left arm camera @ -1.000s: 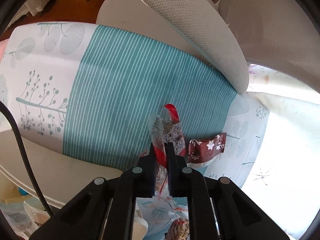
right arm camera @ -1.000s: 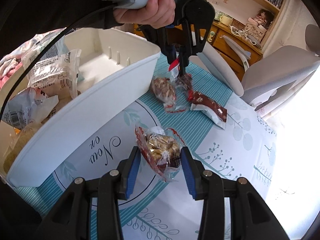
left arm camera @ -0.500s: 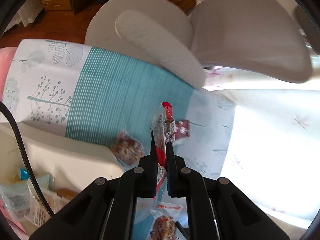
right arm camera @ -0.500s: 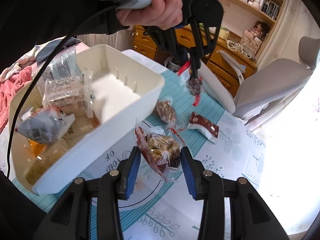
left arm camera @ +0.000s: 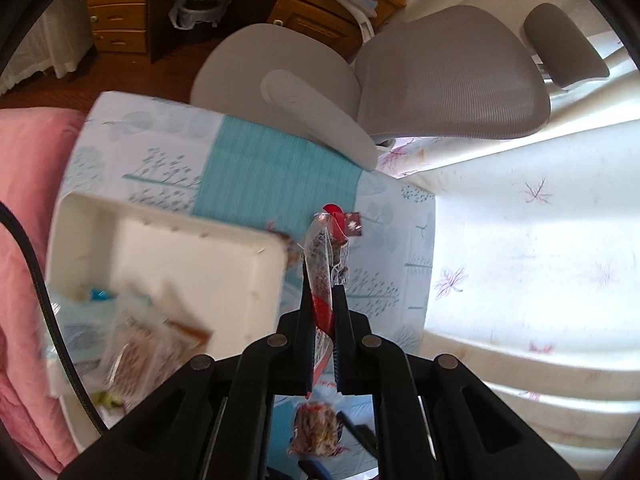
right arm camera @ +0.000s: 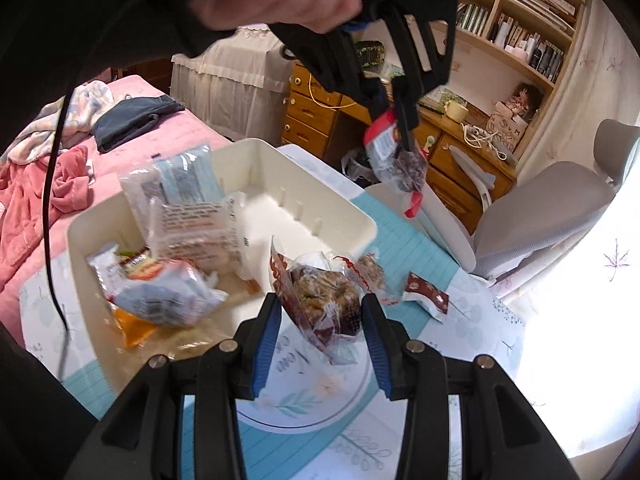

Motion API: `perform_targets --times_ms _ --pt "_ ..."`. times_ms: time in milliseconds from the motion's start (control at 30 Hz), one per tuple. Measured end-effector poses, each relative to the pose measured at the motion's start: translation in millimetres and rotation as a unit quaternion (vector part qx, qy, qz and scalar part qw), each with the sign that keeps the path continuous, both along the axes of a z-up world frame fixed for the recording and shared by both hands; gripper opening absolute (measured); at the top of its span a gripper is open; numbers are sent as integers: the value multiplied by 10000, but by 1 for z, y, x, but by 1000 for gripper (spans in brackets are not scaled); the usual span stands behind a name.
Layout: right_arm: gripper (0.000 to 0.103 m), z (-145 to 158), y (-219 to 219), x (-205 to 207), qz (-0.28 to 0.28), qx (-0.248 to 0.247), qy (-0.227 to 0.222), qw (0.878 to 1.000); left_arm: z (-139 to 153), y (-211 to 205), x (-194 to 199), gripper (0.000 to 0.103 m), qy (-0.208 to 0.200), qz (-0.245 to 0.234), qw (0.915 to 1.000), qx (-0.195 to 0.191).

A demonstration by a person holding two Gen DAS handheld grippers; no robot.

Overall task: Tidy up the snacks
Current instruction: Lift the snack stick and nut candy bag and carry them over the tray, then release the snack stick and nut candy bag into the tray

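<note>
Right wrist view shows the right gripper (right arm camera: 322,322) with its blue-padded fingers (right arm camera: 266,338) closed on a clear plastic packet of brown nut clusters with red print (right arm camera: 320,300), pinched across its bulging middle and held clear of the counter (right arm camera: 460,420), just beside the near rim of the cream plastic bin (right arm camera: 360,220). Higher up in that view, the left gripper (right arm camera: 394,120) hangs over the bin's far corner, its black fingers shut on the red-sealed end of a small clear packet of dark snack pieces (right arm camera: 396,160), which dangles freely below. Left wrist view confirms it: the flat seal is clamped edge-on between the fingers and the packet (left arm camera: 326,256) stands out in front of them, with the bin (left arm camera: 272,280) below and to the left, already holding several wrapped snacks (right arm camera: 180,216). Two more lie on the teal-striped cloth beyond the bin: a clear packet of pale nut clusters (right arm camera: 370,276) and a dark red sachet with white snowflakes (right arm camera: 426,294)

All of these look light, crinkly and slippery, with brittle contents. The crimped seal seems the safer place to hold, since a squeeze across the belly, as on the right, could crush the clusters or let the film slide. Both held packets appear ready to go into the bin, so release should be low to avoid cracking them
</note>
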State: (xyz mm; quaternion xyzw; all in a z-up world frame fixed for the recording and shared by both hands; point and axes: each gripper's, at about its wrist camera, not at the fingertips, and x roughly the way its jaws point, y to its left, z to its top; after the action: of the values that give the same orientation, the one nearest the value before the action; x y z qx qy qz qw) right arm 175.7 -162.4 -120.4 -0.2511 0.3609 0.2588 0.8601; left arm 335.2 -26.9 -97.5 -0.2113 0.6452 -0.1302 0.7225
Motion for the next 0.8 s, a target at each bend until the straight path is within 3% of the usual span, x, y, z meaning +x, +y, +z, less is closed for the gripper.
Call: perform_targets --times_ms 167,367,600,800 --pt "41 1 19 -9 -20 84 132 9999 4 34 -36 5 23 168 9998 75" --pt "41 -4 48 -13 20 341 640 9974 7 70 -67 5 -145 347 9992 119" --pt "42 -6 71 -6 -222 465 1026 9934 -14 113 -93 6 -70 629 9971 423" --pt "42 -15 66 7 -796 1031 1680 9771 -44 140 -109 6 236 864 9945 543"
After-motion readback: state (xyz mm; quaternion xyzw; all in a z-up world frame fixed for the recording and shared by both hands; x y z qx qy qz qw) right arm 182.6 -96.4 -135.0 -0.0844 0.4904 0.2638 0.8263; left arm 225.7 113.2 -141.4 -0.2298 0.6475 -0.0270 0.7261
